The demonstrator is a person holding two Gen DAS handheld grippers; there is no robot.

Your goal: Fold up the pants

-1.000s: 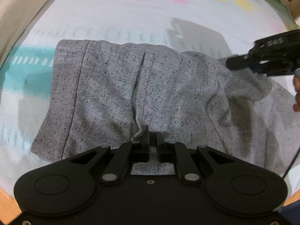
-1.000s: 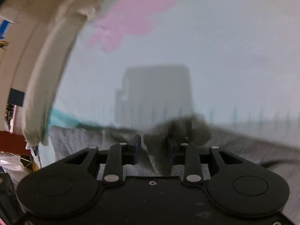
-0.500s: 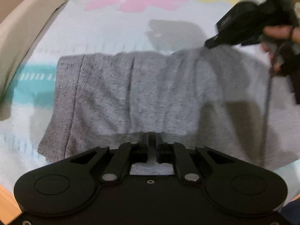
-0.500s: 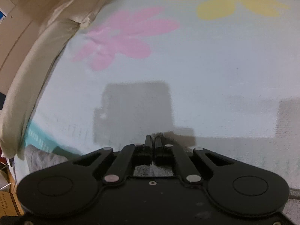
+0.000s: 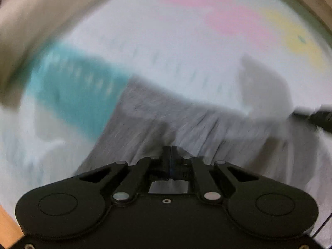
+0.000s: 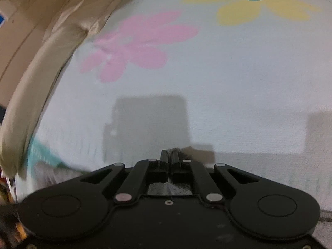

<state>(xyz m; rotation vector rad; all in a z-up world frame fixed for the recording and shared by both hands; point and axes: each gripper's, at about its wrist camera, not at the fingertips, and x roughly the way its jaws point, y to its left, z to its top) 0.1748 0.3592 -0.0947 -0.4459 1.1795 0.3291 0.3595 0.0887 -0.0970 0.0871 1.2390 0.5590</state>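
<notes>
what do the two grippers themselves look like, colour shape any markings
Both the left gripper and right gripper are matte black: a wide body with two round discs, angled linkage bars on silver pivot pins, and slim flat fingers. No markings are legible.

One pants (image 5: 186, 120), two grippers (image 5: 170, 152) (image 6: 169, 155), one flowered sheet (image 6: 228, 78).

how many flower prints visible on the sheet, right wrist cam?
2. A pink flower lies upper left of centre and a yellow flower with a teal middle sits at the top right. More may lie outside the view.
</notes>
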